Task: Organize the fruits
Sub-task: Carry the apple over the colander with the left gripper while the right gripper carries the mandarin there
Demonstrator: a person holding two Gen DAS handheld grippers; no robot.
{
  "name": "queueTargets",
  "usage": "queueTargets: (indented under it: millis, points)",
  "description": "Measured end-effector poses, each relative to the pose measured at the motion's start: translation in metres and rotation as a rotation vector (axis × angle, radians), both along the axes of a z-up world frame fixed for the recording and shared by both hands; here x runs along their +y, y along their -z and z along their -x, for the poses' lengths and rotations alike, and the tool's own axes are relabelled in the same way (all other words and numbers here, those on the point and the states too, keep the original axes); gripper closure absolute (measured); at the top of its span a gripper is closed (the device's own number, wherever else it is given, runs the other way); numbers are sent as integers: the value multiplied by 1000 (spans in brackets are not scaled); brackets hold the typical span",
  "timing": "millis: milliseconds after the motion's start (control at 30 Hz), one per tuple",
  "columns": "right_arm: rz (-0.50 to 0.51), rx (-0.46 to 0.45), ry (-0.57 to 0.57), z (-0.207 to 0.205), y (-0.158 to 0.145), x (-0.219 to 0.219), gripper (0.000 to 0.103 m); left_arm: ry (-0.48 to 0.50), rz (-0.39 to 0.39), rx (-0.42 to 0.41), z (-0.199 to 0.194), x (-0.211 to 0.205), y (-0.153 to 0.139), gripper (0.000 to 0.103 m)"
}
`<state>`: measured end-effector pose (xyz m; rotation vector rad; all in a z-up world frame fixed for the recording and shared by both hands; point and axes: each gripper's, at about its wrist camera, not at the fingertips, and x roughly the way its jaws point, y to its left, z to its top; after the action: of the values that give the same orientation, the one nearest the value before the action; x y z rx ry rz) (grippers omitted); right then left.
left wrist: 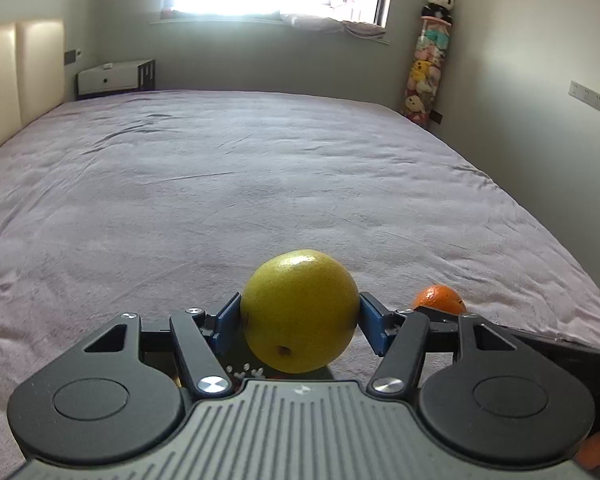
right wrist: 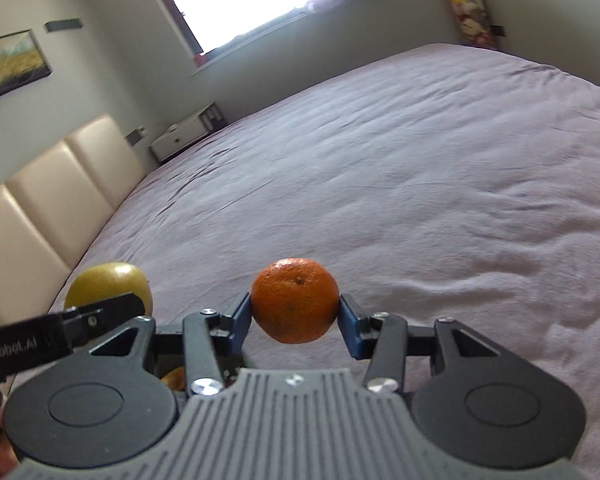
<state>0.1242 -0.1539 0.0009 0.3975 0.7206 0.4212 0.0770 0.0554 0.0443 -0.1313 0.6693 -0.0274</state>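
Observation:
My left gripper [left wrist: 299,316] is shut on a yellow-green pear [left wrist: 299,310], held between its blue pads above the bed. My right gripper [right wrist: 295,312] is shut on an orange mandarin [right wrist: 295,300], also held above the bed. The two grippers are side by side: the mandarin [left wrist: 439,299] shows low at the right in the left wrist view, and the pear [right wrist: 108,286] shows at the left in the right wrist view, partly behind the left gripper's finger. Another orange fruit [right wrist: 174,378] peeks from under the right gripper.
A wide bed with a lilac cover [left wrist: 260,184] fills both views. A cream headboard [left wrist: 20,72] is at the left, a white nightstand [left wrist: 114,78] at the far left corner, a tall stack of plush toys [left wrist: 426,72] at the far right corner.

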Motion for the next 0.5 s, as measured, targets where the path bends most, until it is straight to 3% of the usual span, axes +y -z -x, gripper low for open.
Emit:
queueTargets:
  millis: [333, 500]
  points:
    - [53, -12, -115, 7, 1, 47, 58, -86, 124, 104, 6, 47, 34, 31]
    - [85, -28, -149, 4, 7, 63, 58, -76, 125, 129, 5, 55, 54, 31]
